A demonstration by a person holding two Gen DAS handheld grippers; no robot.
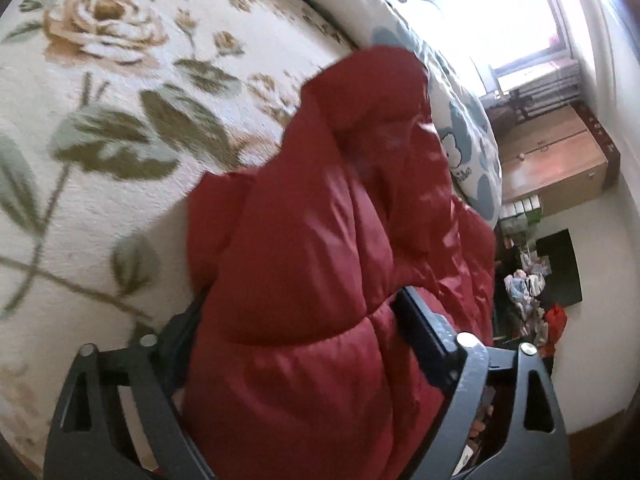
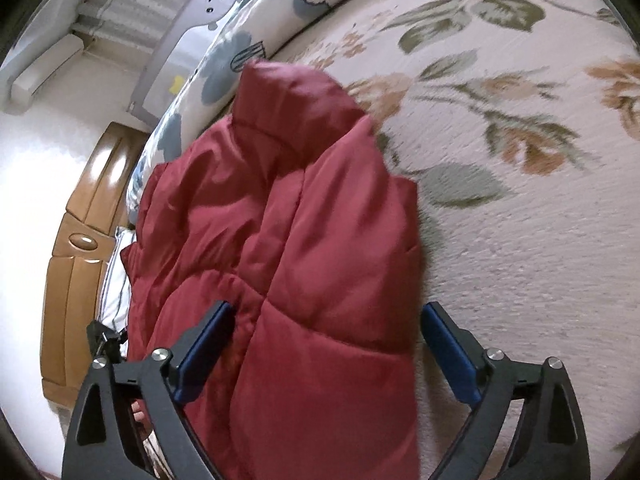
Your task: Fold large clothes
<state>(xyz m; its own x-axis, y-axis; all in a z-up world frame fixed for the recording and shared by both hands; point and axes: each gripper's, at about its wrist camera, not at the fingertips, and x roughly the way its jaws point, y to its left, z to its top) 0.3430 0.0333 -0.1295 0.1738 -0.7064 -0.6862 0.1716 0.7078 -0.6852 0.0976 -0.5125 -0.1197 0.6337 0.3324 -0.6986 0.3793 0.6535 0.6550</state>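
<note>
On the floral bedspread (image 2: pixel 520 240) lies a puffy red quilted jacket (image 2: pixel 300 240), bunched between both grippers' wide-spread jaws.

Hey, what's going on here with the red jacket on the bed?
A person with a handheld gripper in each hand is folding a red puffer jacket on a bed with a floral blanket. The jacket lies bunched in a partly folded heap. The left gripper and the right gripper both stand wide open with the jacket's padded fabric between their fingers, and the pads do not look pressed into it. A blue-patterned pillow lies beyond the jacket.
</note>
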